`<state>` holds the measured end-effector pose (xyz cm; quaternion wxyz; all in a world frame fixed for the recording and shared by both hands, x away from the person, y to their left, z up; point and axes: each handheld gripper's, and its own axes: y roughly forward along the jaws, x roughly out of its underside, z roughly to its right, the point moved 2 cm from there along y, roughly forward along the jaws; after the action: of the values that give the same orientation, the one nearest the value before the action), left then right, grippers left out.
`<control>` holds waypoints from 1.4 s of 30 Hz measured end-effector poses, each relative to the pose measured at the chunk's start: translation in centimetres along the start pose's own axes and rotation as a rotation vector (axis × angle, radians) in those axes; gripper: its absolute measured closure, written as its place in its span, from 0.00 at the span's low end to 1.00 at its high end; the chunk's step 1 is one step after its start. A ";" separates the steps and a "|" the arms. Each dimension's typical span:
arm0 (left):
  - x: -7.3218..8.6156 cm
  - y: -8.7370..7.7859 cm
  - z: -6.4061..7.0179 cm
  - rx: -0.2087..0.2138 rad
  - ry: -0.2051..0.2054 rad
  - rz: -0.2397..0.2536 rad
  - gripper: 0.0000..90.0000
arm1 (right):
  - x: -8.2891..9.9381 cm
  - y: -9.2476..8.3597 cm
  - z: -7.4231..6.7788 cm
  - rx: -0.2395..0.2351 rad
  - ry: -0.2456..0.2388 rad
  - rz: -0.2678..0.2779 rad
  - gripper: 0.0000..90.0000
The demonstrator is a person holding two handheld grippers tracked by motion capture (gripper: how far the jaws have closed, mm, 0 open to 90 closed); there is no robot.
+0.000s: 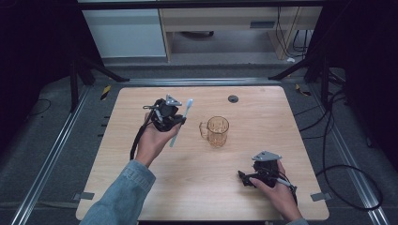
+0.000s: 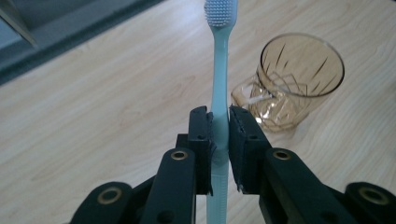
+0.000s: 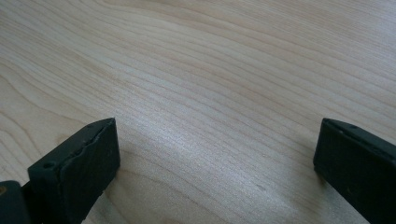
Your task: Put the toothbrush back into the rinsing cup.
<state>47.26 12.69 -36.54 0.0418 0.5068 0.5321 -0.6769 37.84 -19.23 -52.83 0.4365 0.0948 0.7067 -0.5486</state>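
Clamping left tool (image 2: 220, 128), slim pale-green toothbrush (image 2: 219, 84), faceted amber glass mug (image 2: 292, 81).

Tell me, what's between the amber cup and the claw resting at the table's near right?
Only bare wooden table separates the cup from the right claw, in the high view.

Worktop (image 1: 141, 117): pale wood-grain surface, smooth with a satin sheen. Toothbrush (image 2: 219, 84): matt, pale-green plastic handle, white bristles. Mug (image 2: 299, 79): clear amber glass or plastic, glossy, with cut facets. Left gripper (image 2: 220, 126): matt black plastic, brass-coloured rivets. Sleeve (image 1: 117, 197): blue denim cloth.
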 end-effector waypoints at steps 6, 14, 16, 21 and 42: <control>-0.8 -0.5 0.5 -0.011 -0.015 0.079 0.88 | 0.0 0.0 0.0 0.003 -0.004 -0.001 0.01; -1.5 -0.7 1.3 -0.016 -0.016 0.150 0.88 | 0.0 0.0 0.0 0.002 -0.004 0.000 0.01; -1.7 -0.9 1.4 -0.023 -0.011 0.176 0.88 | 0.0 0.0 0.0 0.003 -0.004 -0.001 0.01; -1.7 -1.0 1.7 -0.026 -0.011 0.205 0.88 | 0.0 0.0 0.0 0.003 -0.004 -0.001 0.01; -2.4 -1.2 2.6 -0.021 -0.047 0.389 0.88 | 0.1 0.1 0.2 0.013 -0.027 0.007 0.01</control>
<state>46.05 10.07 -34.20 0.1896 0.5839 0.4298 -0.6621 37.96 -19.33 -52.95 0.4474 0.0928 0.6967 -0.5530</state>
